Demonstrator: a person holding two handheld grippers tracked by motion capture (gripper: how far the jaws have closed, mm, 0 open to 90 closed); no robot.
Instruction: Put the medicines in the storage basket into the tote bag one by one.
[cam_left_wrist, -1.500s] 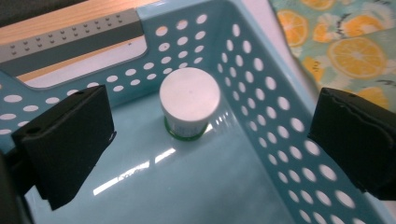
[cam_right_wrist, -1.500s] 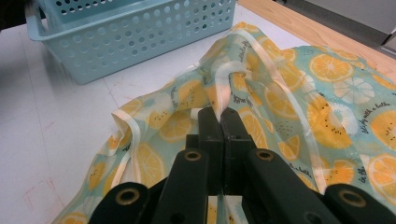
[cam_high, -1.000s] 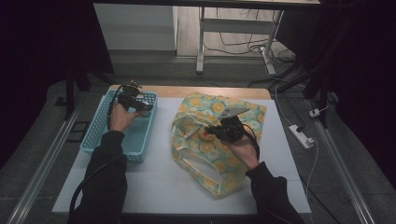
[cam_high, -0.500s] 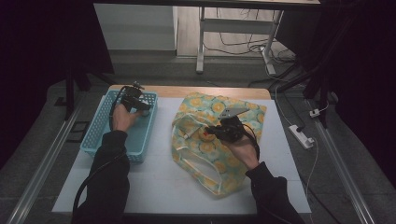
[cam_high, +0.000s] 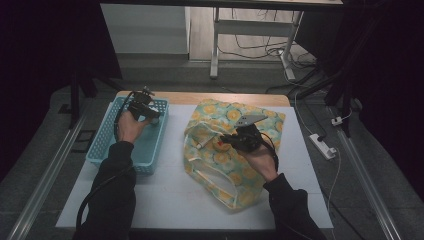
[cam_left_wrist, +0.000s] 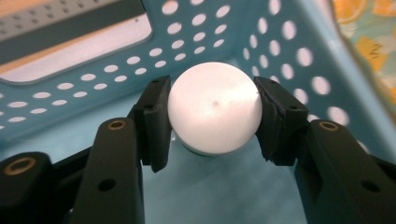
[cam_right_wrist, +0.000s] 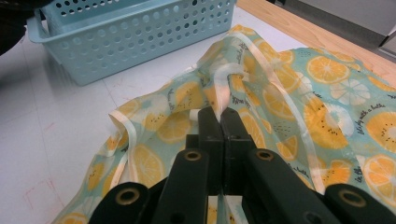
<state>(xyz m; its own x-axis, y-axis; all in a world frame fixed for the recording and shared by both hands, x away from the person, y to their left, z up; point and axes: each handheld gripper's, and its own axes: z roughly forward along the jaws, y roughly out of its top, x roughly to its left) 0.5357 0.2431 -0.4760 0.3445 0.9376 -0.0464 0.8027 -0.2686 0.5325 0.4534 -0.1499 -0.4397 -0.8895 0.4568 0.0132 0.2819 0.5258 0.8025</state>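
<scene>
My left gripper (cam_high: 151, 117) reaches into the far end of a light blue perforated basket (cam_high: 102, 150). In the left gripper view its jaws have just been closing, and the pads now press both sides of a white ball (cam_left_wrist: 212, 105) just above the basket's floor (cam_left_wrist: 219, 186). My right gripper (cam_high: 223, 142) rests over a lemon-print cloth bag (cam_high: 225, 172) in the middle of the table. In the right gripper view that gripper (cam_right_wrist: 219, 116) is shut on a raised fold of the bag (cam_right_wrist: 327, 107), beside its pale strap (cam_right_wrist: 233, 74).
The basket (cam_right_wrist: 140, 32) stands left of the bag on a white tabletop (cam_high: 175, 200) with a wooden far edge (cam_high: 200, 97). A white power strip (cam_high: 322, 146) and its cable lie off the table's right side. Metal rails run along the floor on both sides.
The left hand has shifted only slightly inside the basket. The right hand and the bag stay as they were.
</scene>
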